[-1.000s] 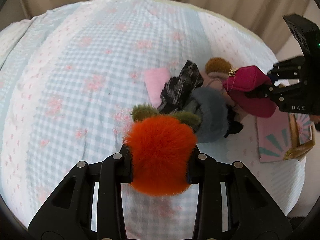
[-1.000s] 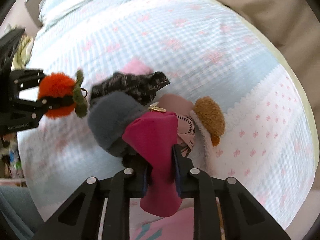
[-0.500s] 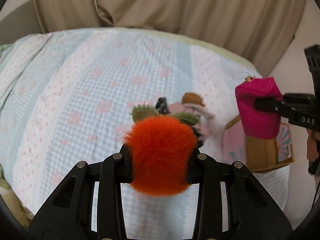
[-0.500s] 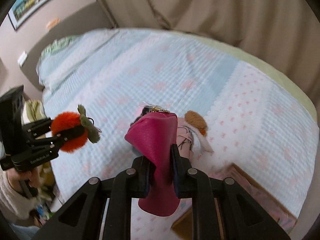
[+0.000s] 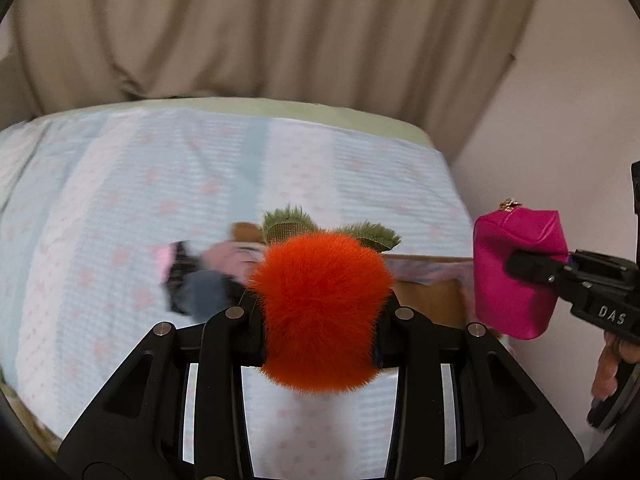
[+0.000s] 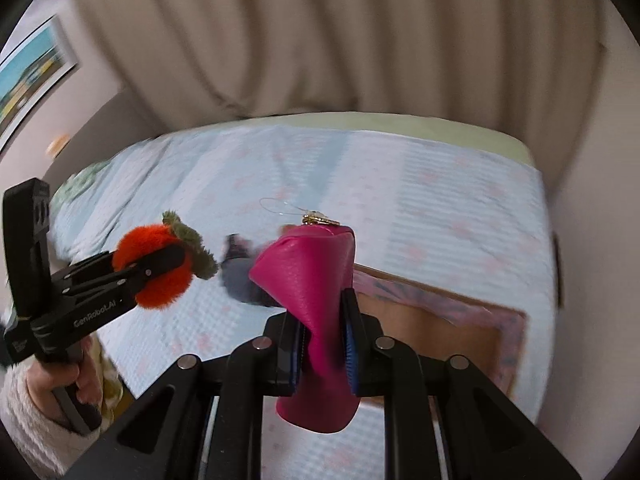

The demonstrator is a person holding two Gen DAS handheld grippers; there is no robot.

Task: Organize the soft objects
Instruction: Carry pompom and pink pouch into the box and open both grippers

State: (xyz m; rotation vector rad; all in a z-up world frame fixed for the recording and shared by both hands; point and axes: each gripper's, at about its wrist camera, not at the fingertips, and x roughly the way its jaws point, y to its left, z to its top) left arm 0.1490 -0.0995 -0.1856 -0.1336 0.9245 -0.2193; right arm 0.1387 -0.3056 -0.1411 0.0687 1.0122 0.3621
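Bedroom scene, seen from two cameras mounted on hand-held grippers, both raised above a bed [image 5: 120, 208] with a pale blue and white checked cover dotted with pink flowers. Beige curtains [image 5: 280, 28] hang behind the bed.

Left gripper [image 5: 320, 312]: its two black fingers are pressed into the sides of a fluffy orange pompom [image 5: 320, 312] with green furry leaves on its far end. The pompom is held in the air, filling the middle of the left view. From the right camera the same gripper [image 6: 156, 266] appears at the left, gripped by a hand [image 6: 60, 384] in a fuzzy white sleeve.

Right gripper [image 6: 324, 344]: its fingers, lined with blue pads, pinch a bright pink pouch [image 6: 316, 304] around its lower half, squeezing it narrow there. The pouch stands upright, with a small gold zipper pull and a thin loop at its top. In the left view the pouch [image 5: 516, 272] hangs at the right edge, off the side of the bed, clamped by the black gripper [image 5: 532, 268] marked "DAS".

Further back on the bed lies a blurred pile of soft things [image 5: 200, 276]: something grey and furry, something black, pale pink pieces and a brown tuft. Motion blur hides finer detail.

Just beside the pile, near the bed's right edge, sits an open cardboard box [image 6: 440, 316] with pink patterned flaps. A framed picture [image 6: 28, 76] hangs on the left wall.
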